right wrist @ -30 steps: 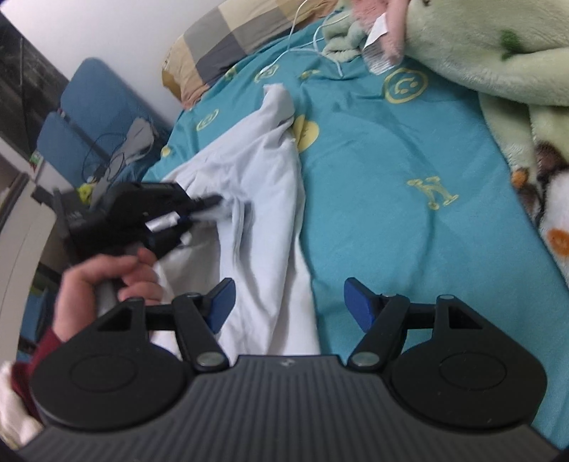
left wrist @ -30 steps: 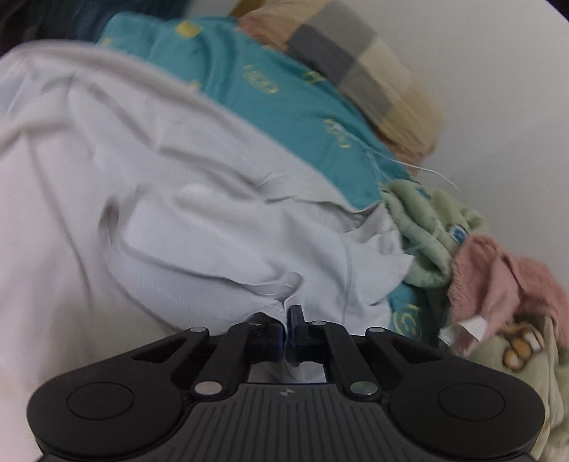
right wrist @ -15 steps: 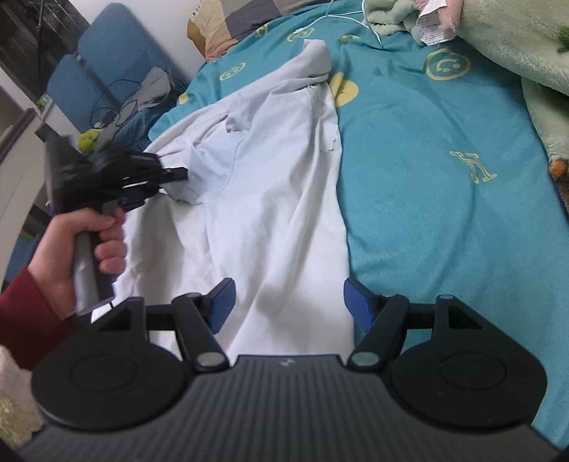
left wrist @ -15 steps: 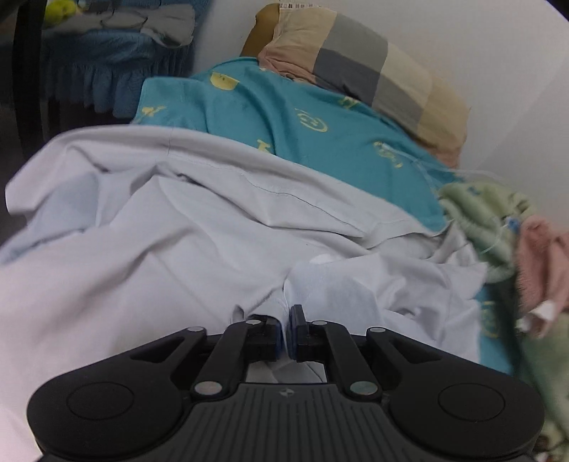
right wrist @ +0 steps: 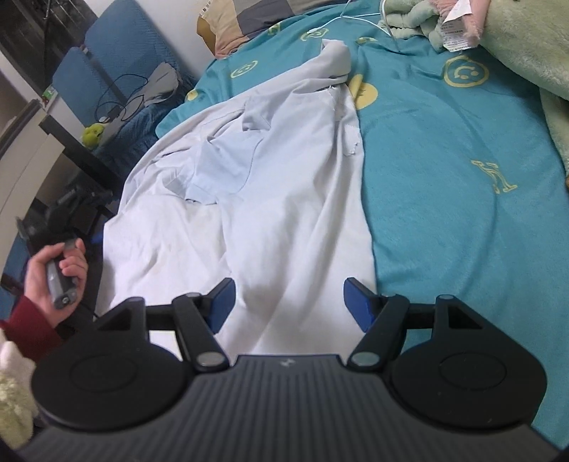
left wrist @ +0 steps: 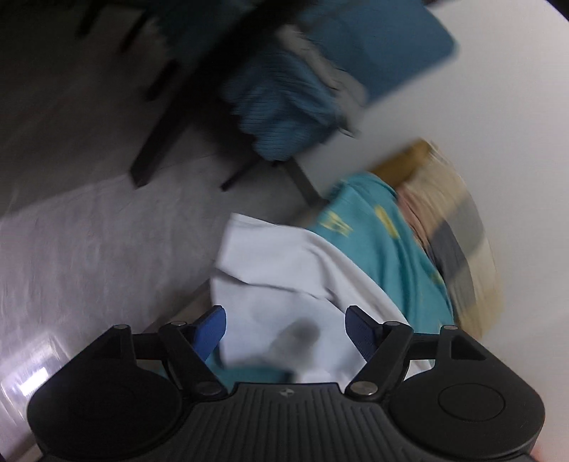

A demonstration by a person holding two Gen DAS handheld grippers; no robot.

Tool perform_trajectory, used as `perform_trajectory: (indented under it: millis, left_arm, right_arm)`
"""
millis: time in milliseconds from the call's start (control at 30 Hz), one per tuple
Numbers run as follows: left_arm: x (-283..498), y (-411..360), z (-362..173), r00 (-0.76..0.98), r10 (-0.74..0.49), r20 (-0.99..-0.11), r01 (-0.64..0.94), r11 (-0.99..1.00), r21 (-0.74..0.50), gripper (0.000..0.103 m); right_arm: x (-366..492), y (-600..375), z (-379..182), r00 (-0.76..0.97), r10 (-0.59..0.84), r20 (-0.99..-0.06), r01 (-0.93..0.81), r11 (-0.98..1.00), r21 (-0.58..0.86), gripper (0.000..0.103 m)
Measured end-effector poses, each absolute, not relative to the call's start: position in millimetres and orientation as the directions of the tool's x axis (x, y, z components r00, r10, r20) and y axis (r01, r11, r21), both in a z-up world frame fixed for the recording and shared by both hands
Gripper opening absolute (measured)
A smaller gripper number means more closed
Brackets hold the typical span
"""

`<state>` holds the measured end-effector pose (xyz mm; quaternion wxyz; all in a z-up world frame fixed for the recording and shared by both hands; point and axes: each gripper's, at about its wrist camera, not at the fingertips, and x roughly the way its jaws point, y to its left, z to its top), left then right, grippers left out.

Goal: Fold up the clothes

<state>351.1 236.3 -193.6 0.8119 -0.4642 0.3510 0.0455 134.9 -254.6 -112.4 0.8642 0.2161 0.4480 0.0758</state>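
Note:
A pale white-blue shirt (right wrist: 270, 184) lies spread and rumpled on the teal bed sheet (right wrist: 444, 149), reaching to the bed's left edge. My right gripper (right wrist: 288, 302) is open and empty, hovering just above the shirt's near part. My left gripper (left wrist: 286, 321) is open and empty. It is off the bed's left side, above the shirt's hanging edge (left wrist: 284, 284); that view is blurred. The left gripper also shows in the right wrist view (right wrist: 76, 208), held by a hand at the bed's left side, apart from the shirt.
A checked pillow (right wrist: 249, 21) lies at the head of the bed. A green plush blanket (right wrist: 533, 46) and a pink cloth are heaped at the far right. A blue chair (right wrist: 117, 60) with cables and a dark table stand left of the bed, over grey floor (left wrist: 89, 231).
My left gripper has opened and let go of the shirt, then swung left off the bed. The shirt now lies spread flatter. My right gripper stays open over it.

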Motion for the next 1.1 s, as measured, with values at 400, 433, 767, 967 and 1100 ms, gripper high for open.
perform_trajectory:
  millis: [400,433,767,967,1100]
  left_arm:
    - [417.3,246.8,-238.0,0.763,-0.286,-0.579,-0.407,0.483,-0.775,0.047]
    - [423.0,242.9,-234.2,0.760,-0.276,-0.588,-0.397,0.519,-0.757,0.027]
    - [416.9,174.2,-89.9,0.837,-0.087,-0.540,-0.195,0.875,-0.443,0.008]
    - [409.2,69.1,-8.0,0.867,-0.146,-0.477,-0.010,0.951,-0.309,0.008]
    - [398.9,-18.5,13.1,0.841,-0.237,-0.487,0.131,0.962,-0.242,0.008]
  right_arm:
    - [150.6,-243.5,-122.2,0.567,0.350,-0.745,0.064,0.884,0.464,0.070]
    - [150.6,-243.7,-122.3,0.569,0.348,-0.745,0.067,0.883,0.464,0.070]
    - [147.4,-254.8,-112.8,0.609,0.354,-0.710,0.083,0.862,0.500,0.070]
    - [139.0,-270.6,-106.6,0.640,0.323,-0.698,0.115,0.857,0.502,0.070]
    - [136.9,-280.6,-107.8,0.644,0.311,-0.699,0.137,0.852,0.506,0.070]
